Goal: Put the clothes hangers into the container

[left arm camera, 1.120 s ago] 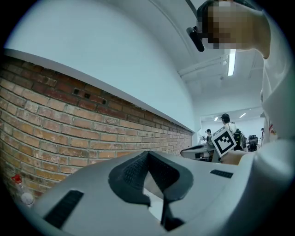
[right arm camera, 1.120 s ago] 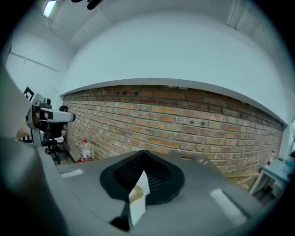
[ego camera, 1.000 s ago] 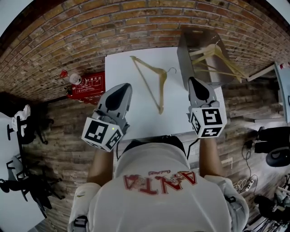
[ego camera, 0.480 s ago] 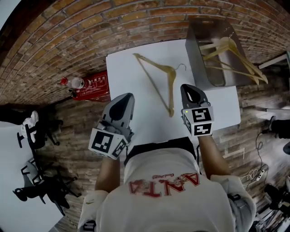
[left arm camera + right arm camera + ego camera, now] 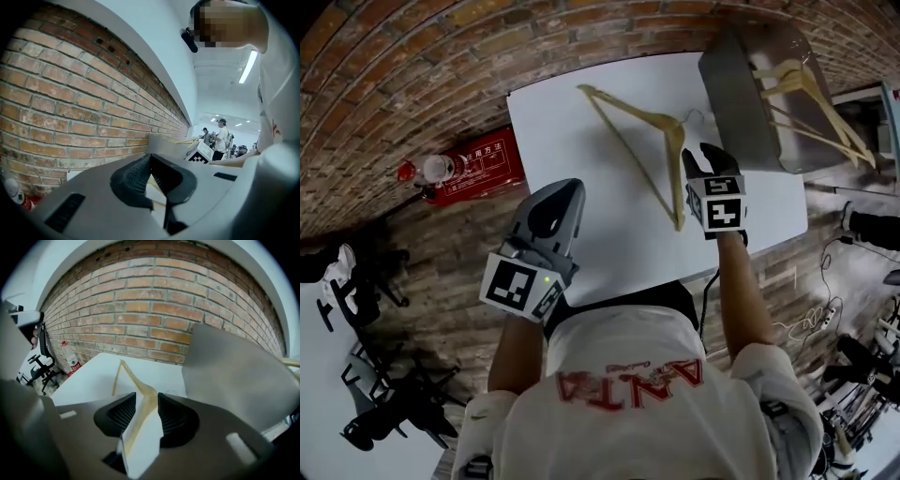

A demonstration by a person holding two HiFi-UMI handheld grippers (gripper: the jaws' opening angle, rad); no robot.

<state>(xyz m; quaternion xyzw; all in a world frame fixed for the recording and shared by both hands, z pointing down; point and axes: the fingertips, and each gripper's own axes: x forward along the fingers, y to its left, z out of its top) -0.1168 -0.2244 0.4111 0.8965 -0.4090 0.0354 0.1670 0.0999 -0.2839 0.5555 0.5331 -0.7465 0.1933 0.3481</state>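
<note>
One pale wooden clothes hanger [image 5: 673, 131] lies on the white table [image 5: 567, 141], upper middle of the head view. One of its arms runs between my right claw's [image 5: 147, 401] jaws, which have just been opening and stand apart. More wooden hangers [image 5: 806, 89] sit in the grey metal container [image 5: 741, 103], upper right. My left claw [image 5: 150, 159] is closed, empty.

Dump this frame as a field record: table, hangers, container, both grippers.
surface: white table
on table: loose hanger, wooden, lying flat, hook toward the container
container: grey container at the table's far right corner
in container: stored hangers, wooden, ends sticking out
left: left gripper with jaws together, nothing held, at the table's near edge
right: right gripper with jaws just opened and apart, the loose hanger's arm between them, not pinched
</note>
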